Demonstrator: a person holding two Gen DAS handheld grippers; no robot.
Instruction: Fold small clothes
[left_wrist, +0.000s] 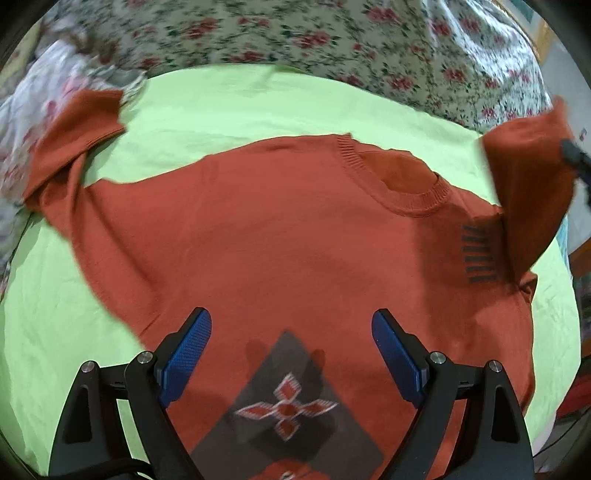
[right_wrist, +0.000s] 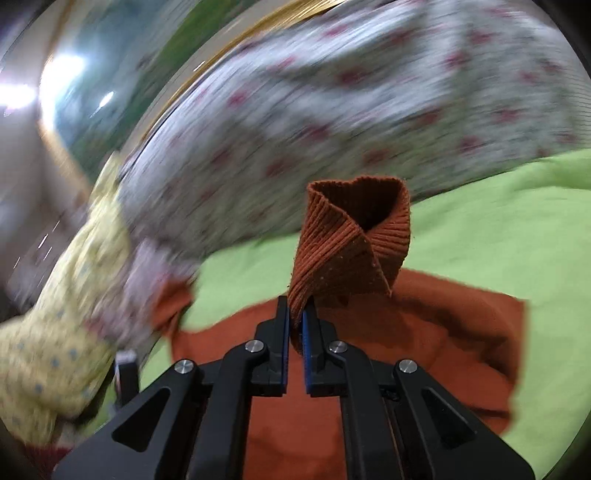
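An orange knit sweater (left_wrist: 288, 236) lies face up on a lime-green sheet (left_wrist: 229, 107) spread over the bed, its neckline (left_wrist: 402, 184) toward the floral bedding (left_wrist: 295, 40) at the far side and its grey diamond motif (left_wrist: 284, 406) toward the near edge. Its long axis runs from that motif up to the collar.

The right gripper (right_wrist: 295, 321) is pinched nearly closed on the ribbed cuff (right_wrist: 351, 240) of the right-hand sleeve (left_wrist: 532, 192), with the knit caught between its blue pads and the cuff's open mouth standing up beyond the fingertips. In the left wrist view that sleeve is lifted off the sheet at the sweater's right shoulder, above a patch of dark stripes (left_wrist: 480, 254). The body of the sweater lies below and inward of the cuff, so the fold most likely calls for carrying the sleeve across toward the chest.

The left gripper (left_wrist: 291, 354) hovers over the lower chest with its jaws spread wide and nothing between them. It is the nearer one to the other sleeve (left_wrist: 74, 136), which lies stretched out toward the far left, its end touching the floral bedding.
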